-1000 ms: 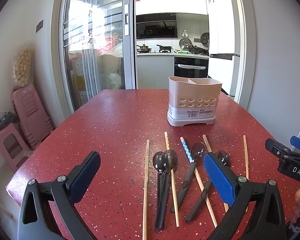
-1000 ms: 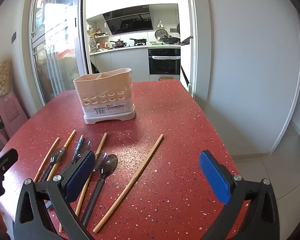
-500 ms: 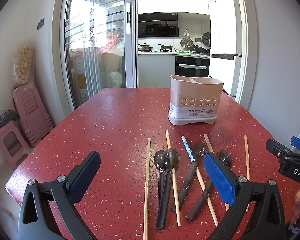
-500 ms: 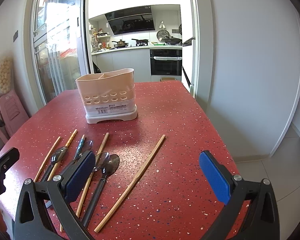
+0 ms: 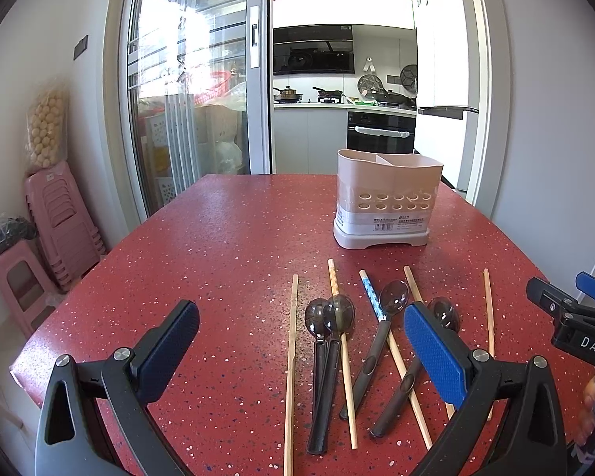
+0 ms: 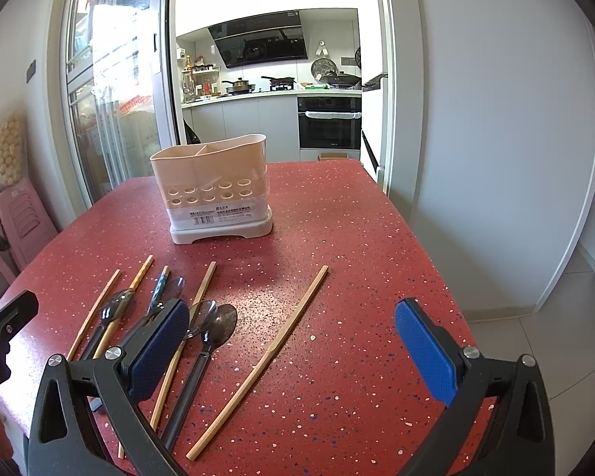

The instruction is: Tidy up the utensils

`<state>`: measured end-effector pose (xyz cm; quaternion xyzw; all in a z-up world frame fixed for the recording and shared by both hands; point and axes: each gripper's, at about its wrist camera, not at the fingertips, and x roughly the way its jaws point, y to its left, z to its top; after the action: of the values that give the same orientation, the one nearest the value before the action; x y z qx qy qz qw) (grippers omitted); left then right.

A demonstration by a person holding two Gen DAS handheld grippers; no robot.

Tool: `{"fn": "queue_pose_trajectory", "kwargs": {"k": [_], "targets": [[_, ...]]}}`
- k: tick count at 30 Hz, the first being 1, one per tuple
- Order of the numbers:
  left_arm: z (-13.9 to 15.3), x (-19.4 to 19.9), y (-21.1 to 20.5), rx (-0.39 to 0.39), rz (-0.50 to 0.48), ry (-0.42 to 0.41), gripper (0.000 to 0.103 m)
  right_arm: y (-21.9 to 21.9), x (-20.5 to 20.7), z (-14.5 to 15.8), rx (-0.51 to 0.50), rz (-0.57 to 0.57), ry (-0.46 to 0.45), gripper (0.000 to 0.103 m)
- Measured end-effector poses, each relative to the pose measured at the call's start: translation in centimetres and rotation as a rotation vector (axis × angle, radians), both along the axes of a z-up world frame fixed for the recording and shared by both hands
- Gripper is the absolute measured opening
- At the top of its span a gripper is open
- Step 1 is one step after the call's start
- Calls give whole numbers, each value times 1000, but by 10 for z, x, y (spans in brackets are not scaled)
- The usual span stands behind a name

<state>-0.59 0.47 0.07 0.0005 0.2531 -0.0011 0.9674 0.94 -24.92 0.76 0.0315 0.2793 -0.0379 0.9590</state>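
Both grippers, left (image 5: 301,351) & right (image 6: 291,351), hang wide open, empty, slightly higher than 1 s ago; spoons (image 5: 329,341), chopsticks (image 6: 258,361) unmoved near table's (image 5: 218,246) front edge, holder (image 5: 386,198) behind.

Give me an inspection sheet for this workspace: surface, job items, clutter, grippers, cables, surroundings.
Surface: red speckled table, flat, no spills seen.
Job's things: beige caddy upright at the far side, two compartments, nothing seen sticking out. Four dark spoons and several chopsticks lie loose in front of it; one blue-patterned chopstick; one chopstick lies apart on the right.
Clutter: nothing seen on the table besides the utensils.
Grippers: left gripper open, holding nothing; right gripper open, holding nothing.
Cables: nothing seen.
Surroundings: pink stools stacked at left, glass sliding door, kitchen with oven behind.
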Motion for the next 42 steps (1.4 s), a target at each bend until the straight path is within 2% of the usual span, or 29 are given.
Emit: {"fn": "queue_pose_trajectory", "kwargs": {"k": [42], "targets": [[-1,-1,0,-2,1,0,103,2,1,-5,0,2,11,103]]}}
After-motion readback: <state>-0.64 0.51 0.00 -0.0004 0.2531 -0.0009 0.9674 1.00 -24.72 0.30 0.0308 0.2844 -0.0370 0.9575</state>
